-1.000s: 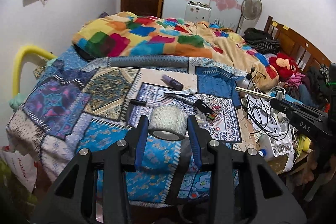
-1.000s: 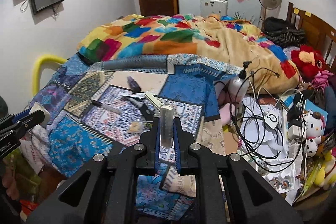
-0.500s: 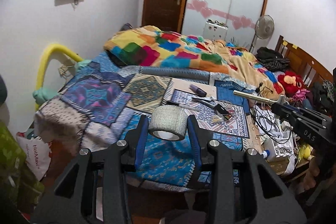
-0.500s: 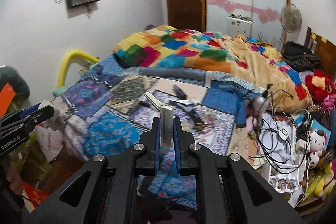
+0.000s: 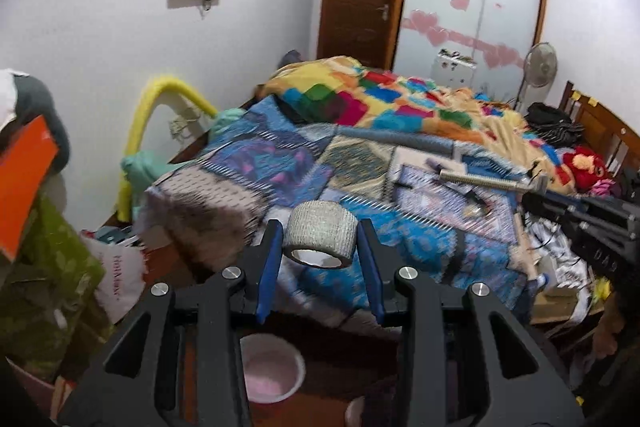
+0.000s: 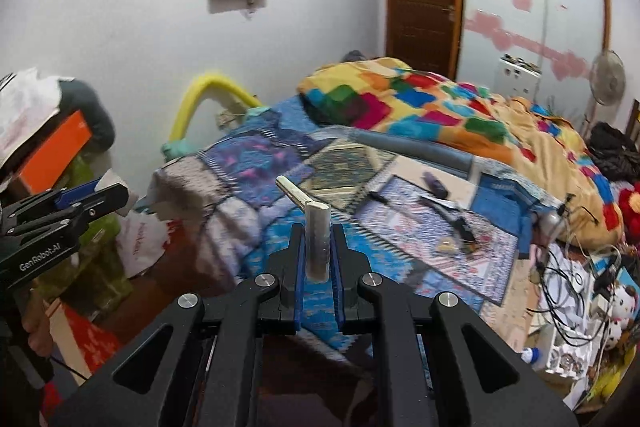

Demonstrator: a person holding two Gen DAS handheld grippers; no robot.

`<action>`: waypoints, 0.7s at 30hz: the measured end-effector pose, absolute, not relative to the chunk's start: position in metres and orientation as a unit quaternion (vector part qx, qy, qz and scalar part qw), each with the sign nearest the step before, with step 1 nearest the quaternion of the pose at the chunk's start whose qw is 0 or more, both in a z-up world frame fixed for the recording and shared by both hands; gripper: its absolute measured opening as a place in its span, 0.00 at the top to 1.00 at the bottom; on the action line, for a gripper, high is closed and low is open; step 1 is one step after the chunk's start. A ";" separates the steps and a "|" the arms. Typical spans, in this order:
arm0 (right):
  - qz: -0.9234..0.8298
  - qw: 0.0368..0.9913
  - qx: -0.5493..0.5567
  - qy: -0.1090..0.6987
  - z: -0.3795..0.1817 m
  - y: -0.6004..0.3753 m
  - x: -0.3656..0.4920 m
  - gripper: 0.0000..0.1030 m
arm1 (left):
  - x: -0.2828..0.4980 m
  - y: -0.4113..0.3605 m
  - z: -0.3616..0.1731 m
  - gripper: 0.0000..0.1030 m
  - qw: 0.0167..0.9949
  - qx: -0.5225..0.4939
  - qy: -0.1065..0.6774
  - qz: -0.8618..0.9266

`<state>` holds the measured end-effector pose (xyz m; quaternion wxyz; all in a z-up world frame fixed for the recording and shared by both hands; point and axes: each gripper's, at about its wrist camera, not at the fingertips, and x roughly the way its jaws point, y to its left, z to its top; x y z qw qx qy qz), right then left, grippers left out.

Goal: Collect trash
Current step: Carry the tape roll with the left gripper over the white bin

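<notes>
The left gripper point(image 5: 320, 247) is clamped on a roll of grey tape point(image 5: 322, 239), its blue pads pressed to the roll's two sides, the hollow core facing the camera. Only the left wrist view shows a pink bowl point(image 5: 269, 367) on the floor below those jaws, short of the bed's near edge. The right gripper point(image 6: 318, 255) is nearly closed on a flat silver tube point(image 6: 316, 227) that stands upright between its pads, its cap end jutting up and left. The right wrist view alone shows a hand point(image 6: 38, 327) on the left gripper's handle. Beyond both tools, a patchwork bedspread point(image 5: 280, 163) carries small dark items toward its right edge, and a colourful blanket point(image 6: 420, 103) is heaped farther back.
</notes>
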<state>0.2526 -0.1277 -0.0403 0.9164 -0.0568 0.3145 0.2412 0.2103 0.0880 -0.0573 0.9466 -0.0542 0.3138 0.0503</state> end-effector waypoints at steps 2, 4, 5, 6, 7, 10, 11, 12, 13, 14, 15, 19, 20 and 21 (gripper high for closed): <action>0.252 0.913 -0.062 0.316 -0.043 -0.116 0.248 0.90 | 0.202 0.101 -0.066 0.64 0.943 -0.053 0.324 0.061; 0.265 0.906 -0.068 0.321 -0.048 -0.101 0.245 0.90 | 0.193 0.115 -0.078 0.64 0.937 -0.058 0.338 0.073; 0.271 0.903 -0.071 0.325 -0.051 -0.095 0.244 0.90 | 0.189 0.120 -0.084 0.64 0.934 -0.062 0.344 0.077; 0.279 0.899 -0.075 0.330 -0.056 -0.086 0.243 0.90 | 0.188 0.125 -0.089 0.64 0.931 -0.066 0.350 0.081; 0.283 0.896 -0.076 0.333 -0.058 -0.081 0.242 0.90 | 0.185 0.132 -0.098 0.64 0.927 -0.073 0.359 0.085; 0.300 0.884 -0.085 0.350 -0.073 -0.061 0.241 0.90 | 0.177 0.145 -0.121 0.64 0.915 -0.091 0.382 0.093; 0.304 0.879 -0.088 0.357 -0.079 -0.054 0.241 0.90 | 0.176 0.149 -0.129 0.64 0.910 -0.097 0.391 0.096; 0.308 0.875 -0.090 0.363 -0.083 -0.049 0.242 0.90 | 0.176 0.152 -0.139 0.64 0.905 -0.103 0.400 0.099; 0.313 0.869 -0.094 0.372 -0.090 -0.043 0.243 0.90 | 0.176 0.155 -0.147 0.64 0.901 -0.108 0.408 0.102; 0.317 0.863 -0.098 0.381 -0.098 -0.037 0.244 0.90 | 0.175 0.157 -0.154 0.64 0.897 -0.114 0.415 0.104; 0.321 0.857 -0.102 0.390 -0.105 -0.030 0.245 0.90 | 0.175 0.161 -0.165 0.64 0.891 -0.123 0.424 0.107; 0.329 0.836 -0.125 0.421 -0.135 -0.007 0.248 0.90 | 0.176 0.174 -0.201 0.64 0.869 -0.150 0.458 0.115; 0.331 0.831 -0.129 0.429 -0.141 -0.002 0.249 0.90 | 0.177 0.176 -0.211 0.64 0.862 -0.154 0.467 0.118; 0.334 0.824 -0.133 0.438 -0.151 0.003 0.250 0.90 | 0.178 0.179 -0.222 0.64 0.856 -0.158 0.477 0.121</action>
